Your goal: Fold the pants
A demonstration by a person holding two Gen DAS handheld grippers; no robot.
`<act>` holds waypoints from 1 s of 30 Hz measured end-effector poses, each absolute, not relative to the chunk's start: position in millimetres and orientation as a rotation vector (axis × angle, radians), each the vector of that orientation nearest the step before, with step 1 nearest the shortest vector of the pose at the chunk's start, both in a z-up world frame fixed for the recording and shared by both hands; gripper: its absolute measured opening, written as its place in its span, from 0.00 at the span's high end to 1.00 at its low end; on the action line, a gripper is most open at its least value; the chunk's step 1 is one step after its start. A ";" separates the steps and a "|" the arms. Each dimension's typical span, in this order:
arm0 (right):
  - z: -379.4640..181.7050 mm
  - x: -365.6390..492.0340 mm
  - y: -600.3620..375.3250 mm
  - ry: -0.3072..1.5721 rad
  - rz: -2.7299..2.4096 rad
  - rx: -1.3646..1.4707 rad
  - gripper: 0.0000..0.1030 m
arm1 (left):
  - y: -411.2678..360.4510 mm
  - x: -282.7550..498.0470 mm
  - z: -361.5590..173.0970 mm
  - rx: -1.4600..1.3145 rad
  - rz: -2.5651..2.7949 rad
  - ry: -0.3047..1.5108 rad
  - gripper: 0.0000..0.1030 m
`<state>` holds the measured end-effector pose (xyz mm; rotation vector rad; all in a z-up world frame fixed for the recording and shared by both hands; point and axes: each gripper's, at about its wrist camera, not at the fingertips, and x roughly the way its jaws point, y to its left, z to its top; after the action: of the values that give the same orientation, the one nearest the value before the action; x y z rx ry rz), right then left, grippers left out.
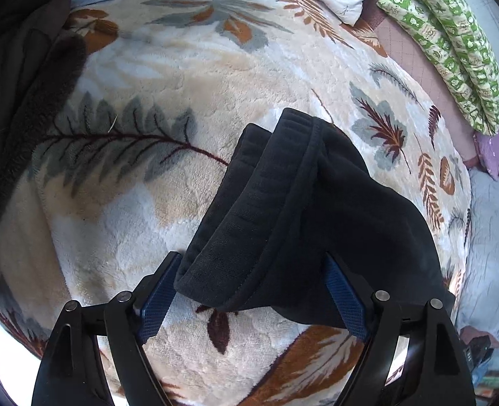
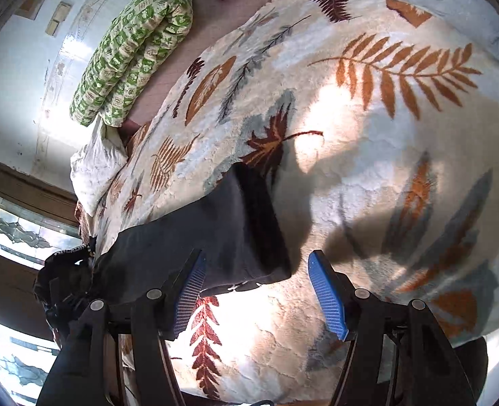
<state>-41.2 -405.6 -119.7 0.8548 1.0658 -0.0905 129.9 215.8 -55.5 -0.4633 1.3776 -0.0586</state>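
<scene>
Risk of fold slipping: dark pants point(image 1: 293, 209) bunched on the leaf-print blanket point(image 1: 168, 67), unsecured by either gripper.

Left gripper point(image 1: 253, 291) spread wide, straddling the waistband end, gripping nothing visible. Right gripper point(image 2: 256, 291) likewise wide open, empty, hovering at the folded edge of the pants point(image 2: 222, 233). Closing off-centre likely to catch a single layer and drag the stack apart. Beyond, green patterned pillow point(image 2: 134, 47) well clear.
</scene>
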 end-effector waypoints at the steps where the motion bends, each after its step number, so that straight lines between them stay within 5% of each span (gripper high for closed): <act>1: -123.2 -34.8 -400.1 1.080 -0.097 0.838 0.37 | 215.2 130.6 -56.0 -0.464 -0.052 1.376 0.19; 6: -132.8 -25.1 -389.6 1.069 -0.088 0.884 0.41 | 209.8 130.2 -57.5 -0.458 -0.019 1.360 0.20; 8: -136.8 -22.6 -387.0 1.085 -0.055 0.896 0.83 | 208.6 132.2 -56.8 -0.445 0.026 1.358 0.36; 13: -117.7 -32.7 -395.0 1.035 -0.040 0.905 0.84 | 206.5 123.1 -46.9 -0.474 0.016 1.366 0.61; 20: -140.2 -55.3 -422.2 1.098 -0.140 0.908 0.89 | 200.3 120.7 -55.6 -0.401 0.042 1.364 0.61; 24: -134.9 -59.3 -427.8 1.056 -0.092 0.996 0.70 | 194.2 113.4 -47.2 -0.316 -0.002 1.353 0.56; 28: -109.2 -48.5 -432.3 0.988 -0.066 0.928 0.38 | 203.1 103.7 -26.7 -0.292 -0.031 1.279 0.40; 30: -104.2 -35.2 -431.8 0.978 -0.056 0.888 0.33 | 210.3 106.2 -16.7 -0.298 -0.020 1.233 0.29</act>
<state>-35.2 -431.8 -104.2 0.8884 0.9778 -0.0559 106.2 210.3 -16.7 -0.2982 1.2333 -0.0198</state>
